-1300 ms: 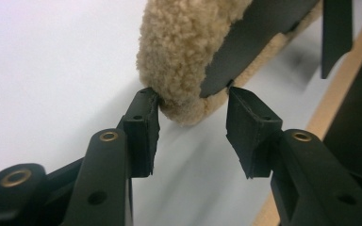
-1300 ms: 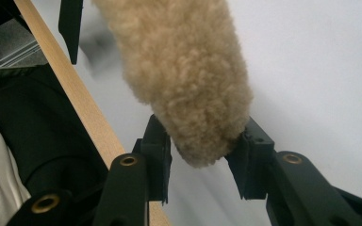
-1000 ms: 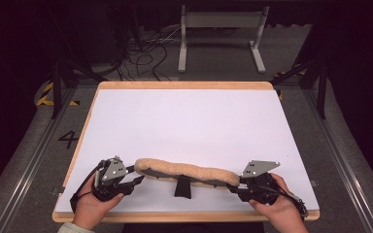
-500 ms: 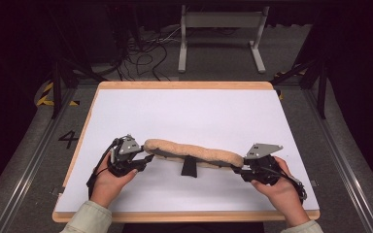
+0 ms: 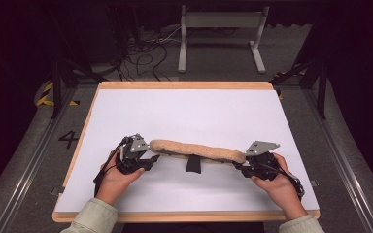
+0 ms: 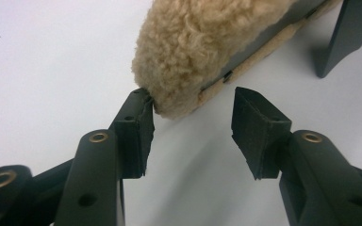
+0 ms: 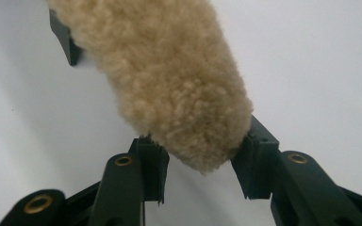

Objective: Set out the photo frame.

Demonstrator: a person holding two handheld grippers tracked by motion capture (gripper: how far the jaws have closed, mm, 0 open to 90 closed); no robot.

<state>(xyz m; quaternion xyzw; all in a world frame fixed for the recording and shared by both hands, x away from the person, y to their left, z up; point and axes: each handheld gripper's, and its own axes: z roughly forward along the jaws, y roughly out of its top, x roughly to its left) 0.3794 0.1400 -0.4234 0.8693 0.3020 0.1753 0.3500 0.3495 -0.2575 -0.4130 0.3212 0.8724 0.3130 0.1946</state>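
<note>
A long tan fleece pad (image 5: 197, 150) lies with its long axis parallel to the near edge of the white bench (image 5: 189, 111), ends pointing left and right. The right gripper (image 7: 201, 165) pinches its right end. The left gripper (image 6: 193, 127) stands open, one jaw touching the left end. A dark strap (image 5: 193, 163) beneath is partly hidden.
</note>
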